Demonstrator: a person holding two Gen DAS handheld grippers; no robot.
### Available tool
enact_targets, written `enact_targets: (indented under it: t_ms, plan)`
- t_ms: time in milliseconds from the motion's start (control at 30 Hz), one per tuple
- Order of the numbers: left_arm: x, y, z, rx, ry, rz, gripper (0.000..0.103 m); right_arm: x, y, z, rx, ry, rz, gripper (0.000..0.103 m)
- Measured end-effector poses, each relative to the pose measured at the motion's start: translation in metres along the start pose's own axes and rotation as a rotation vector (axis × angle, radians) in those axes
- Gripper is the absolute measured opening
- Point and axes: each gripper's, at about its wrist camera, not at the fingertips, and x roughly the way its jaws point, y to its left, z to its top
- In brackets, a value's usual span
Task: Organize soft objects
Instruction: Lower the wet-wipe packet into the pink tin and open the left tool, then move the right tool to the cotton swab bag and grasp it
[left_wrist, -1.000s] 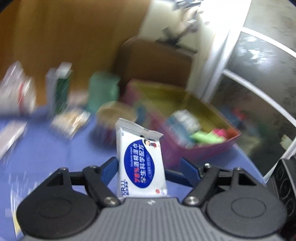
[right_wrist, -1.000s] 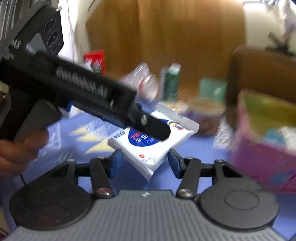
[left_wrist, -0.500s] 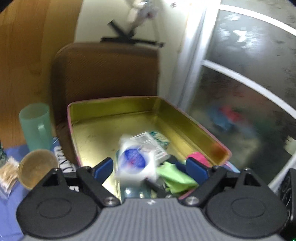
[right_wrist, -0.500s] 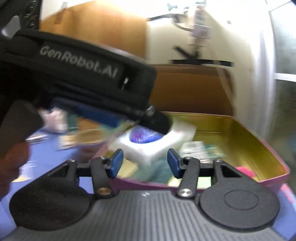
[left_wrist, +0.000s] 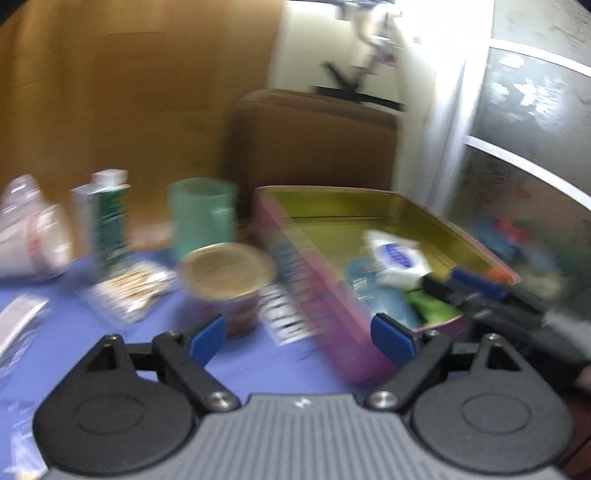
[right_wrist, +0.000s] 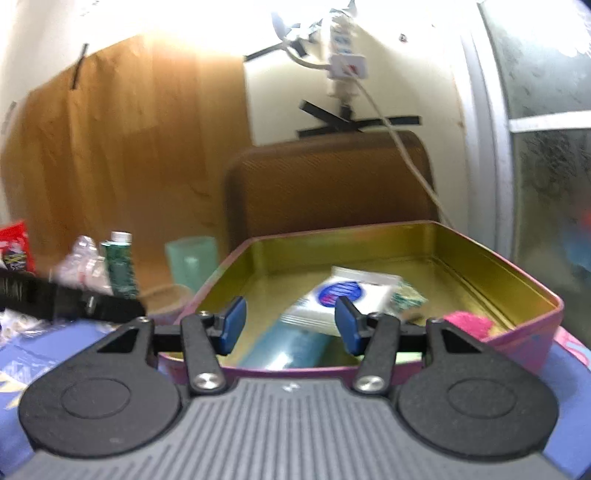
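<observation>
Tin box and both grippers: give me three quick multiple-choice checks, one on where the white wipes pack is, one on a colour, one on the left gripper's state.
1. Where is the white wipes pack?
A. in the tin box
B. on the blue tablecloth
C. between the left gripper's pads

2. What colour is the mug beside the box?
A. red
B. pale green
C. black

3. How is the left gripper?
A. shut on the pack
B. shut on the mug
C. open, holding nothing

Answers:
1 A: it lies on other items inside the gold walls.
2 B: both views show it pale green.
3 C: the pads stand wide apart, nothing between them.
</observation>
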Motion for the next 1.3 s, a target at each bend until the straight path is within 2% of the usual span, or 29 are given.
enact_targets:
  t_ms: [100,233,333,433,500,633,767,833,867,933,1067,1200,1300]
  plan:
    - [-0.014,0.04,-0.015,-0.039,-0.002,0.089,0.089,-0.001,0.027,0.003,-0.045,0.003,0.071,0.056]
    - [-0.025,0.089,-0.03,-0.068,0.002,0.267,0.089,0.01,0.068,0.002,-0.12,0.044,0.168,0.056]
    - [-0.03,0.12,-0.039,-0.138,-0.009,0.305,0.089,0.024,0.095,-0.005,-0.17,0.089,0.21,0.056]
    - [-0.027,0.137,-0.051,-0.207,-0.003,0.297,0.089,0.046,0.114,-0.007,-0.2,0.138,0.214,0.056]
    - [-0.02,0.145,-0.054,-0.249,0.03,0.295,0.086,0.06,0.122,-0.004,-0.192,0.172,0.21,0.056]
    - [-0.026,0.164,-0.057,-0.346,-0.003,0.245,0.087,0.08,0.142,0.001,-0.193,0.221,0.254,0.056]
    - [-0.031,0.175,-0.062,-0.404,-0.023,0.202,0.088,0.112,0.18,0.005,-0.277,0.267,0.3,0.056]
    - [-0.032,0.177,-0.064,-0.413,-0.026,0.188,0.09,0.135,0.197,0.01,-0.311,0.307,0.304,0.059]
    - [-0.031,0.177,-0.064,-0.414,-0.026,0.182,0.091,0.146,0.204,0.013,-0.323,0.327,0.299,0.065]
    - [-0.03,0.178,-0.064,-0.414,-0.026,0.171,0.091,0.169,0.214,0.02,-0.335,0.365,0.281,0.071]
    - [-0.031,0.178,-0.065,-0.414,-0.024,0.148,0.093,0.205,0.222,0.027,-0.297,0.4,0.235,0.072]
    - [-0.029,0.178,-0.065,-0.412,-0.019,0.133,0.095,0.224,0.22,0.031,-0.227,0.415,0.213,0.075]
    - [-0.028,0.179,-0.065,-0.412,-0.016,0.125,0.096,0.227,0.222,0.027,-0.267,0.445,0.203,0.077]
